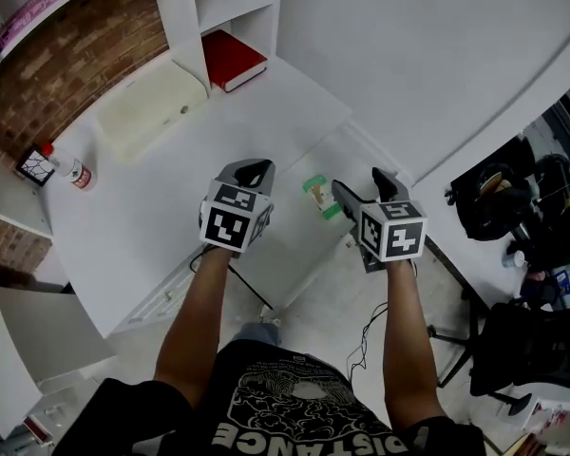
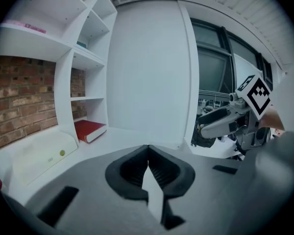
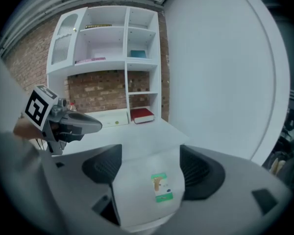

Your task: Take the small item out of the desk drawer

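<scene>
**Forearms out over counter, item loose in drawer**

Left forearm (image 1: pixel 201 326) and right forearm (image 1: pixel 404 340) reach up-frame from a black printed T-shirt (image 1: pixel 294 411) at 6 o'clock of the head view.

Left gripper (image 1: pixel 252 171) sits over the white counter (image 1: pixel 142 207). Jaws are clenched tip to tip with nothing between them; its own view shows it plainly.

Right gripper (image 1: pixel 361 186) is at 3 o'clock of the left one, apart from it. Jaws are released and stand wide.

Small item (image 3: pixel 160 187) is a green-and-white packet. It lies flat on the pale floor of what looks like the pulled-out drawer (image 1: pixel 299 228); the drawer edges are hard to trace from above. In the right gripper view it shows in the gap between the jaws but past them, with clear space either side and no pad on it. From the head view it's at 9 o'clock of the right jaws, just beside them, between the two grippers.

Rest of scene, head view:
- red book (image 1: pixel 233 60) at 11 o'clock, in a shelf cubby
- cream box (image 1: pixel 152 110) at 10 o'clock, on the counter
- red-capped bottle (image 1: pixel 81 174) at 9 o'clock, by the brick wall (image 1: pixel 85 55)
- office chair (image 1: pixel 522 350) at 4 o'clock
</scene>
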`<state>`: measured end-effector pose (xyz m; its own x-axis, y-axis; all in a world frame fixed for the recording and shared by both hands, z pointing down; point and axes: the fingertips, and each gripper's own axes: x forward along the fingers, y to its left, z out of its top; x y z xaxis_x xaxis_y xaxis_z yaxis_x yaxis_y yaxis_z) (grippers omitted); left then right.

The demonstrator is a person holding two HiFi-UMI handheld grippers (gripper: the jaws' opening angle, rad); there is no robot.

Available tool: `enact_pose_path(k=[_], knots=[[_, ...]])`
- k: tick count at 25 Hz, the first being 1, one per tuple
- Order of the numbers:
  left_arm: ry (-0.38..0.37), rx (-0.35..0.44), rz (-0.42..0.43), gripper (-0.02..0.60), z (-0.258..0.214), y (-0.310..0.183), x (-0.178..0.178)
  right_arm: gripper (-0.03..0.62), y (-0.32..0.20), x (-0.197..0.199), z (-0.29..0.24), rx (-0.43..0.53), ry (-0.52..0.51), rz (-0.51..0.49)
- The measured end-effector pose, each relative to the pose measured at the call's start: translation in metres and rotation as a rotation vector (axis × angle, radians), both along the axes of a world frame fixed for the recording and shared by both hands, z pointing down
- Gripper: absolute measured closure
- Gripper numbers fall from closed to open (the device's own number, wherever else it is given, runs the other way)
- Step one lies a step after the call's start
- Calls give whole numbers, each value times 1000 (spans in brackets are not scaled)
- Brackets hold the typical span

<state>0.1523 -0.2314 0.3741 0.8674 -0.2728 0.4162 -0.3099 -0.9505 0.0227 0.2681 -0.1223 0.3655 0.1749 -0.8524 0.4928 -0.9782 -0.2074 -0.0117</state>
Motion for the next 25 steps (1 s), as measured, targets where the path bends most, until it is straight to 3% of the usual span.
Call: enact_pose_path(k=[13,25], knots=[[2,-54,22,574,48,14,24,187,-39,6,76,-228,-77,-173],[-44,-106,-146,574,105,20,20,160,-59,21,160,-425,-130,-347]])
